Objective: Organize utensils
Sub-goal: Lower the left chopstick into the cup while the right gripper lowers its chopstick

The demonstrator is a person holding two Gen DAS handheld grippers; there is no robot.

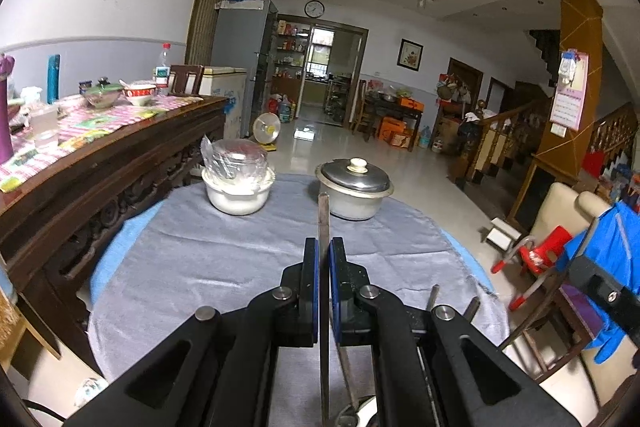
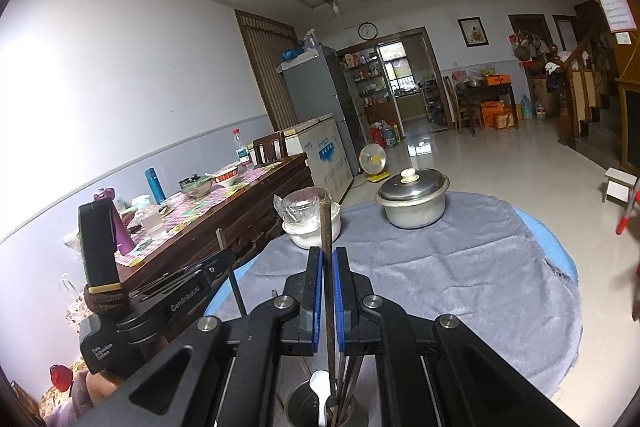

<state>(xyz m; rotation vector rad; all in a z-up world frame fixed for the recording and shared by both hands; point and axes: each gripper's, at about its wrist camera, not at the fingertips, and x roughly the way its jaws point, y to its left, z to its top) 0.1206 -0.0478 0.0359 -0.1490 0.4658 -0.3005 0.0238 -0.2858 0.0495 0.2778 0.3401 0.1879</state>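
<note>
My left gripper [image 1: 324, 247] is shut on a thin flat metal utensil handle [image 1: 324, 215] that stands upright between the blue pads. My right gripper [image 2: 327, 255] is shut on a brown chopstick-like stick [image 2: 326, 223], also upright. Below the right gripper a metal utensil cup [image 2: 304, 403] holds a white spoon [image 2: 321, 391] and several dark sticks; the held stick's lower end reaches into it. The left gripper's body shows at the left of the right wrist view [image 2: 168, 299]. Both grippers hover over the grey cloth [image 1: 200, 267] on the round table.
A lidded metal pot [image 1: 354, 191] and a white bowl with a plastic-wrapped dish [image 1: 239, 183] stand at the table's far side. A dark wooden sideboard [image 1: 100, 163] with bowls and bottles runs along the left. A chair with a blue cloth [image 1: 600, 251] is at the right.
</note>
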